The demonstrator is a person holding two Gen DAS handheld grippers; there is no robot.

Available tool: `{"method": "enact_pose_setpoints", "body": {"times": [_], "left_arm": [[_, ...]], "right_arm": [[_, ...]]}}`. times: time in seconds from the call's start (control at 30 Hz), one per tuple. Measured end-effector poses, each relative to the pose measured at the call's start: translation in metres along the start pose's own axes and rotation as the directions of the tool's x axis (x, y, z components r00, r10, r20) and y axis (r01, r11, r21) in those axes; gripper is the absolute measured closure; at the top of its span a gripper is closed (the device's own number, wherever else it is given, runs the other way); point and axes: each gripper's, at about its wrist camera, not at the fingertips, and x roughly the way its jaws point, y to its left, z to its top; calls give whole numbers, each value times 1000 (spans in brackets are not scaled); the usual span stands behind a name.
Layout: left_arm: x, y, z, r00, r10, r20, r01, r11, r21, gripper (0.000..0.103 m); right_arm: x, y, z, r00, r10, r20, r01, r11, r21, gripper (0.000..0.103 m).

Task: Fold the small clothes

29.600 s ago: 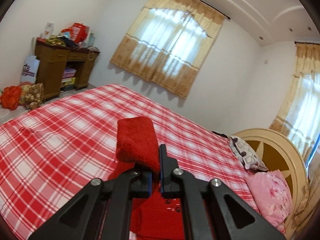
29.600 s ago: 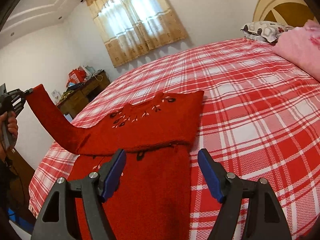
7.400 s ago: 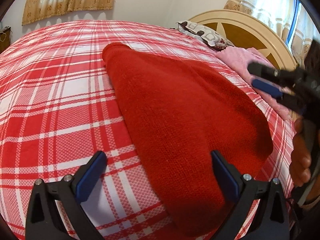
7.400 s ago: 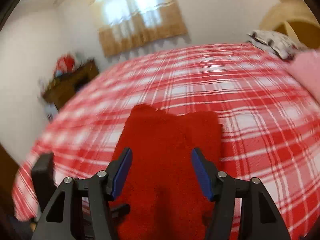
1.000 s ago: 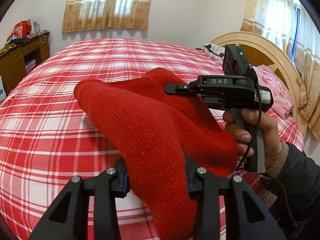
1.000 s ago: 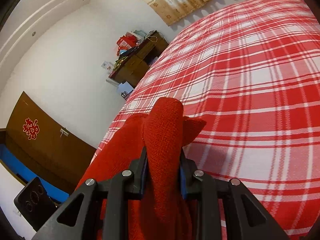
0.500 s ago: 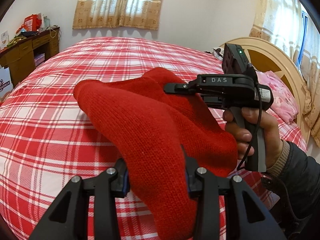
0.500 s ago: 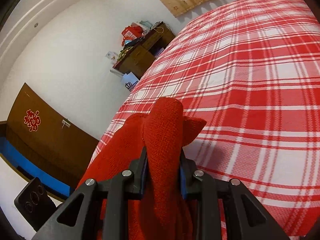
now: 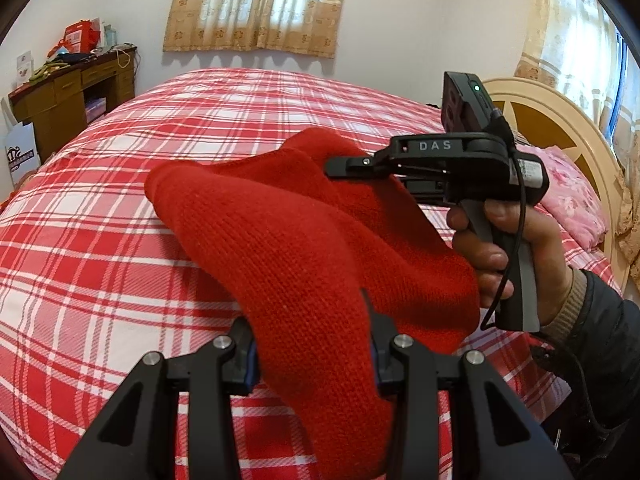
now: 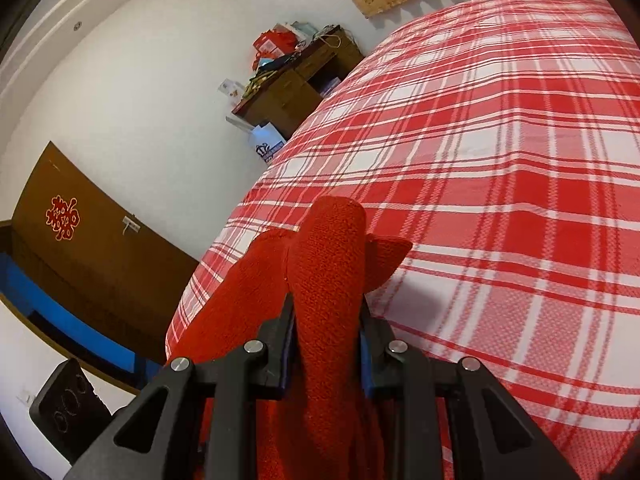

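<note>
Your left gripper [image 9: 312, 344] clamps one end of the bundled red knitted sweater [image 9: 280, 232]; your right gripper [image 10: 325, 340] pinches the other. Lifted above the red-and-white plaid bed [image 9: 100, 184], it looks folded, not yet laid down.

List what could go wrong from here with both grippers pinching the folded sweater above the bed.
1. The red sweater sags between the left gripper and right gripper; layers may slide apart and undo the fold.
2. Each grips only a thick bunched edge, so cloth could slip out before reaching the plaid bed.
</note>
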Motion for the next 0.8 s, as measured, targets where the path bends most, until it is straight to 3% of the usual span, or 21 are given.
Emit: {"method": "enact_pose_setpoints", "body": {"times": [0.8], "left_arm": [[-4, 21, -34, 999, 27, -35, -28, 998, -48, 62]], "right_arm": [[31, 8, -2, 998, 1, -59, -2, 1000, -8, 77]]}}
